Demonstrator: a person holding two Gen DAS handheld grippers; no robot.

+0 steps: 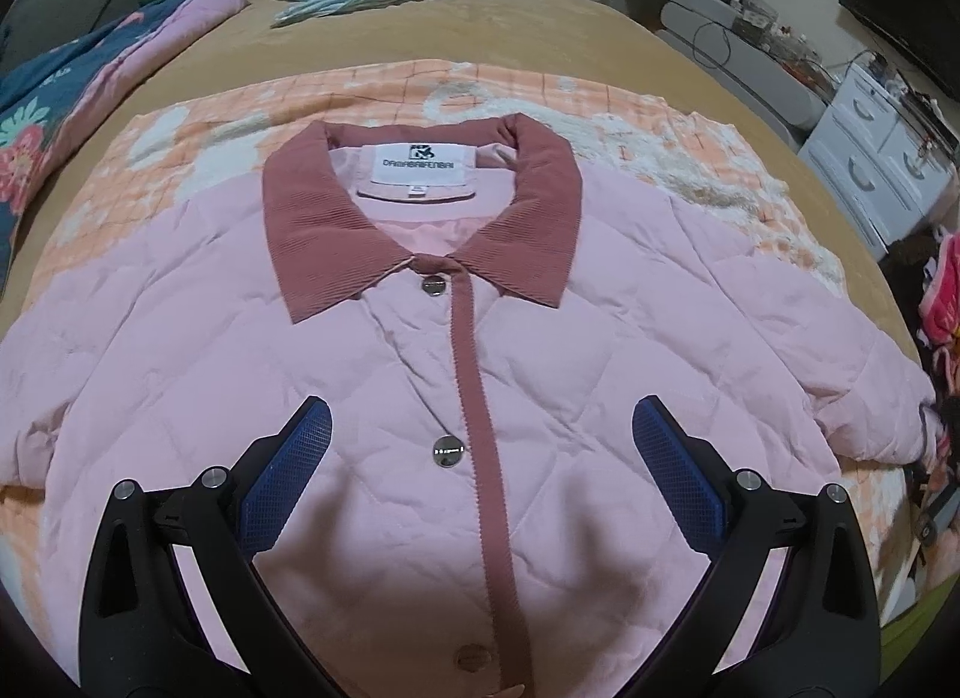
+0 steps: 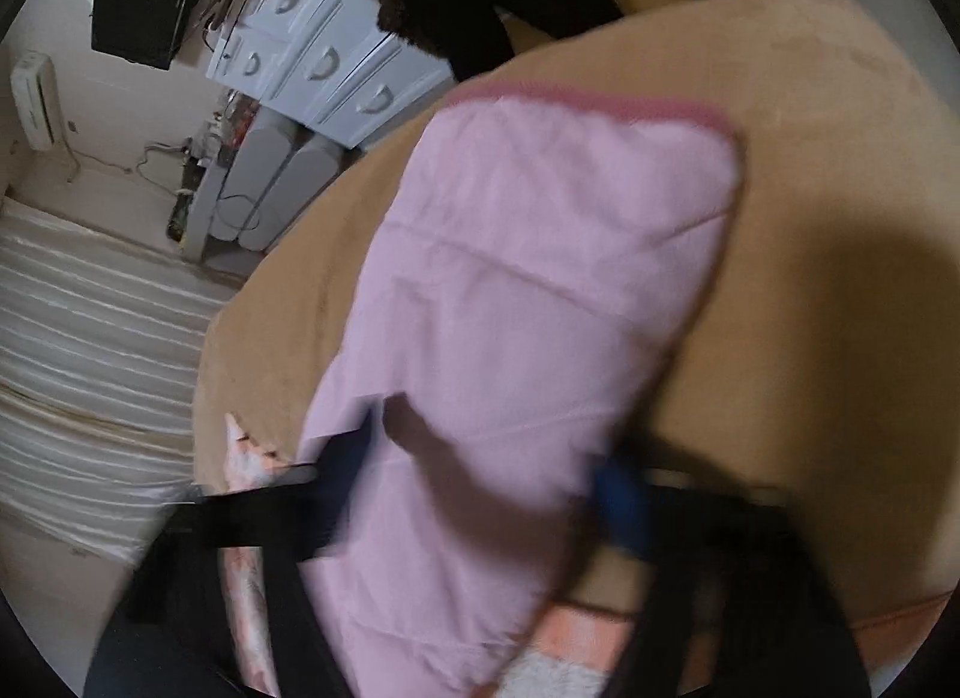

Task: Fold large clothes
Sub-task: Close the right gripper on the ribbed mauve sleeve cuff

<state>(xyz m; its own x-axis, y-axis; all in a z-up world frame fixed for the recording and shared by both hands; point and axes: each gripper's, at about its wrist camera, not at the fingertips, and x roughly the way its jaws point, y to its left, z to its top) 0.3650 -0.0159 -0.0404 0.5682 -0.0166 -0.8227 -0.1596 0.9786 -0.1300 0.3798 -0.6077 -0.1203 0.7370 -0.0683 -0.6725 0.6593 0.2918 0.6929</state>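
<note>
Jacket (image 1: 384,374) lies flat on bed (image 1: 540,20); left tongs (image 1: 480,446) spread above it. Right tongs (image 2: 486,458) straddle the sleeve (image 2: 540,254); grip blurred, can't tell.

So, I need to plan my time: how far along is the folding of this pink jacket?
Early. Done: the jacket lies flat, front up and snapped shut. In hand: the right gripper straddles the sleeve; blur hides any grip. The left gripper hovers open over the chest. Left: every fold.

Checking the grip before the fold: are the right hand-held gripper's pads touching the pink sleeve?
Cannot tell. The right wrist view shows the sleeve lying between the right hand-held gripper pads, but motion blur hides whether they press it.
</note>
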